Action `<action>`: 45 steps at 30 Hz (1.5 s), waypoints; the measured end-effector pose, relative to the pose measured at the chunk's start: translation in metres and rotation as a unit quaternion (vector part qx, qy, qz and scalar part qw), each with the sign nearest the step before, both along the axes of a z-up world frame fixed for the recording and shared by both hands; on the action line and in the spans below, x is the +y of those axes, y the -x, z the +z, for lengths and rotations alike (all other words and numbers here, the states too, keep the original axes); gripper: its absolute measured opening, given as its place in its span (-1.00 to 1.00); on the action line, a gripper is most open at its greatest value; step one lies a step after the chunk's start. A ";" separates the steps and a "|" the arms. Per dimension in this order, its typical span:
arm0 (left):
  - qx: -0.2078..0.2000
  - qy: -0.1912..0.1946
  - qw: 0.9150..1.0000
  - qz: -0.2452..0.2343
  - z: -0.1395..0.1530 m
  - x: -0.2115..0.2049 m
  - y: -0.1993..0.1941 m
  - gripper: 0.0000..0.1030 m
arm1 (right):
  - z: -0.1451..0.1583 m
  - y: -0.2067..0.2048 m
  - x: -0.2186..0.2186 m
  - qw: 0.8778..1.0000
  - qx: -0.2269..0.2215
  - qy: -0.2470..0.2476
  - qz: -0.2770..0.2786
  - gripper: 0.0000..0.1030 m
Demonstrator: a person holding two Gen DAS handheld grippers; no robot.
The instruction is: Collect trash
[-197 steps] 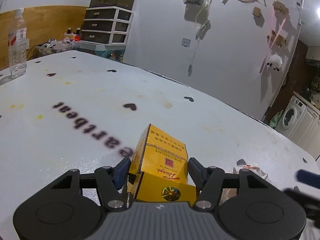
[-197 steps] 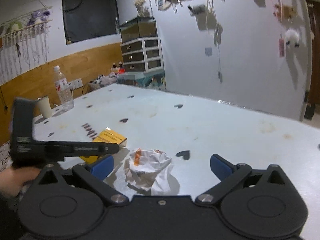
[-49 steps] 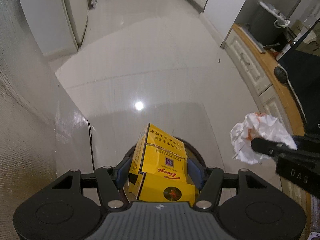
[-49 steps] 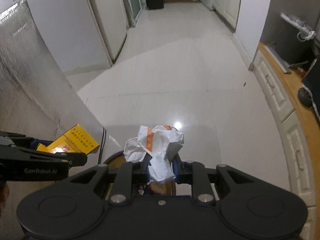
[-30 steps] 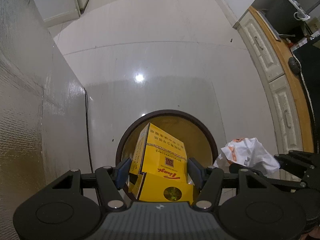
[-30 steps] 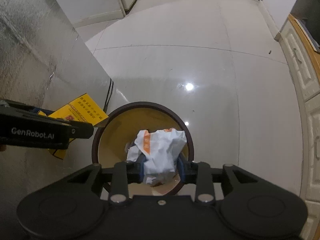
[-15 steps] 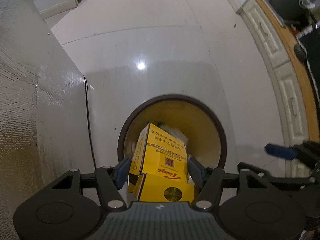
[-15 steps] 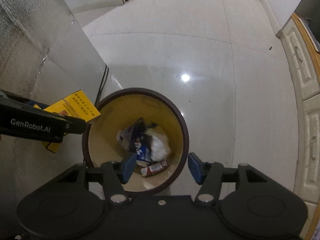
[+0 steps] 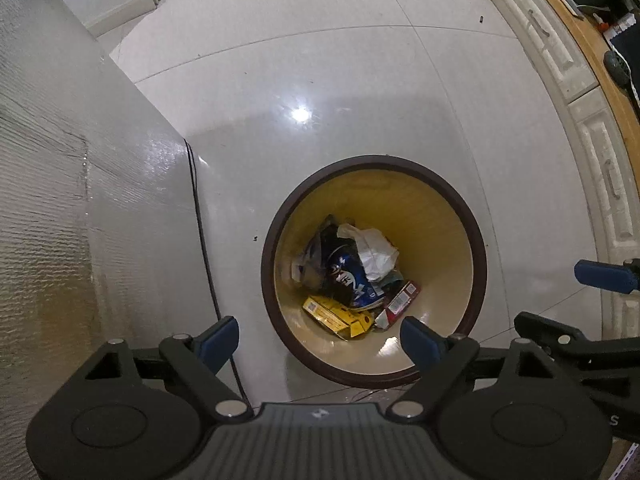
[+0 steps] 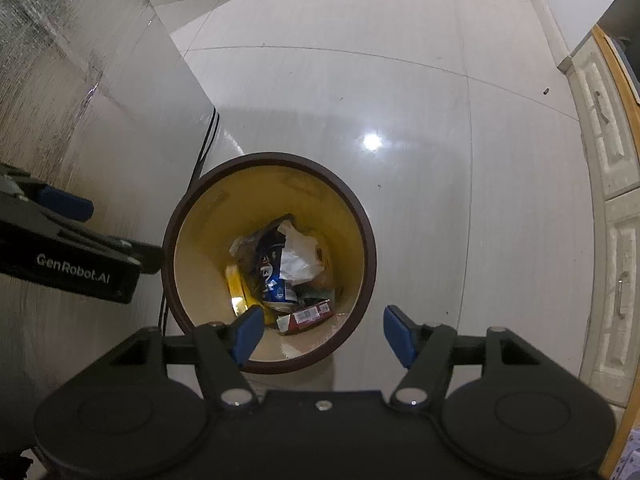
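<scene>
Left gripper (image 9: 320, 334) is hovering with jaws apart, empty, above the round trash bin (image 9: 478, 240) | yellow carton (image 9: 338, 317) is lying in the bin bottom beside crumpled white paper (image 9: 374, 254) | right gripper (image 10: 324, 334) is hanging spread wide, empty, over the same bin on the tiled floor (image 10: 420, 100).

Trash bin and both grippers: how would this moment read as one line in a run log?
left gripper: open, empty | right gripper: open, empty | yellow box: in trash bin | crumpled paper: in bin
</scene>
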State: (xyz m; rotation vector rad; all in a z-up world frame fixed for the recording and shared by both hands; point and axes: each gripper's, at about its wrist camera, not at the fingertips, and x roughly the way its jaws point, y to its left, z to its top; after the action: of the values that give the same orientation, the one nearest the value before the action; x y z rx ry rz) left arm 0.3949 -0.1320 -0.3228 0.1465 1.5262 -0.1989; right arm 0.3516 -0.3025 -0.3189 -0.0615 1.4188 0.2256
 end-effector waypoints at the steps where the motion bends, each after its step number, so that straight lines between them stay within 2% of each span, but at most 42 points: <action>1: 0.000 -0.001 1.000 -0.002 0.001 0.001 0.000 0.76 | 0.000 0.000 0.000 1.000 0.001 0.000 0.001 0.35; 9: -0.009 -0.010 1.000 -0.004 0.016 0.008 0.006 0.97 | 0.009 0.004 -0.001 1.000 0.006 0.001 0.012 0.57; 13: -0.016 -0.006 1.000 -0.001 0.029 0.011 0.014 1.00 | 0.024 0.006 -0.007 1.000 -0.010 -0.002 -0.005 0.86; 17: -0.028 -0.010 1.000 0.002 0.046 0.016 0.022 1.00 | 0.040 0.010 -0.013 0.999 -0.026 -0.004 -0.024 0.99; 27: -0.083 0.004 0.997 -0.002 0.108 0.015 0.049 1.00 | 0.079 0.029 -0.020 0.997 -0.060 0.003 -0.042 1.00; 32: -0.109 0.007 0.994 -0.003 0.137 0.011 0.065 1.00 | 0.102 0.045 -0.024 0.996 -0.073 -0.013 -0.051 1.00; 37: -0.153 0.008 0.988 0.003 0.170 0.009 0.081 1.00 | 0.130 0.061 -0.030 0.993 -0.096 -0.017 -0.073 1.00; 45: -0.190 0.023 0.981 0.012 0.210 0.014 0.105 1.00 | 0.174 0.077 -0.042 0.989 -0.126 -0.021 -0.080 1.00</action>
State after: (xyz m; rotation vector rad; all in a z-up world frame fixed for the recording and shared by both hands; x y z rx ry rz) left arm 0.2895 -0.1184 -0.1127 0.1205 1.1415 -0.1756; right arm 0.2750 -0.3448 -0.1452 0.0565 1.1606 0.1097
